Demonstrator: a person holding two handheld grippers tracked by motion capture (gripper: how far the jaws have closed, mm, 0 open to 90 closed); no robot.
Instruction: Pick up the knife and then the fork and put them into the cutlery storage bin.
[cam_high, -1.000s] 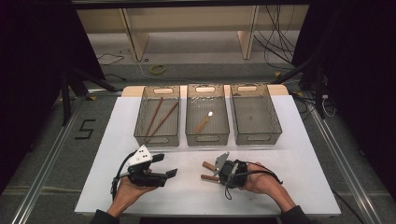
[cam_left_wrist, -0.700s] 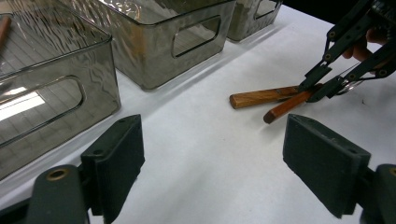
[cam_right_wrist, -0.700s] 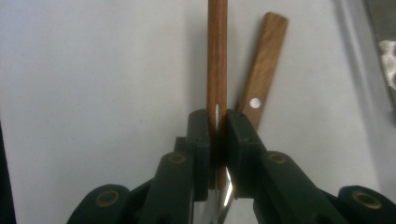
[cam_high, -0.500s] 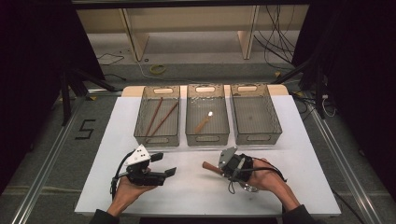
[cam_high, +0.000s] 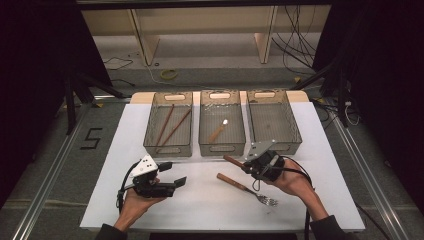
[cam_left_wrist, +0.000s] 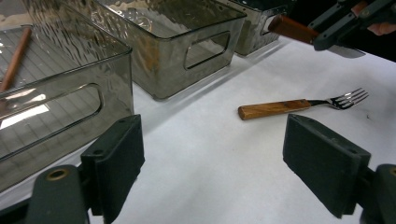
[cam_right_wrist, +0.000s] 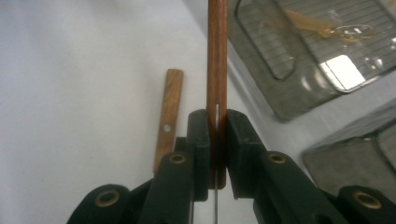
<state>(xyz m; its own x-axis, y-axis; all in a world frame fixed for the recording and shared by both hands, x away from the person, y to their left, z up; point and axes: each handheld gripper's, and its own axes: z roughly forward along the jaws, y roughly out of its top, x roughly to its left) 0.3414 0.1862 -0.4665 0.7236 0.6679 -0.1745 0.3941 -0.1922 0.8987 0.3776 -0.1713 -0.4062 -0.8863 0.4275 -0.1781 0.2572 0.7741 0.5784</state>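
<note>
Lifting a wooden-handled utensil (cam_high: 234, 161) clear of the white surface (cam_high: 200, 200) toward the bins, right tongs (cam_high: 248, 166) pinching its handle, fork (cam_high: 247, 188) left behind, left tongs (cam_high: 172, 182) spread idle.

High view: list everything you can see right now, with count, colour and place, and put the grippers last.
Bins: three, clear smoky grey, in a row across the far side of the table.
Chopsticks: two, brown wood, in the left bin.
Spoon: one, wooden handle, in the middle bin.
Fork: one, wooden handle with metal tines, lying on the table between the grippers.
Wooden-handled utensil: one, brown, clamped in the right gripper; its working end is hidden.
Table: one, white top.
Left gripper: black, jaws open, empty, near left.
Right gripper: black, shut on the utensil, before the right bin.
</note>
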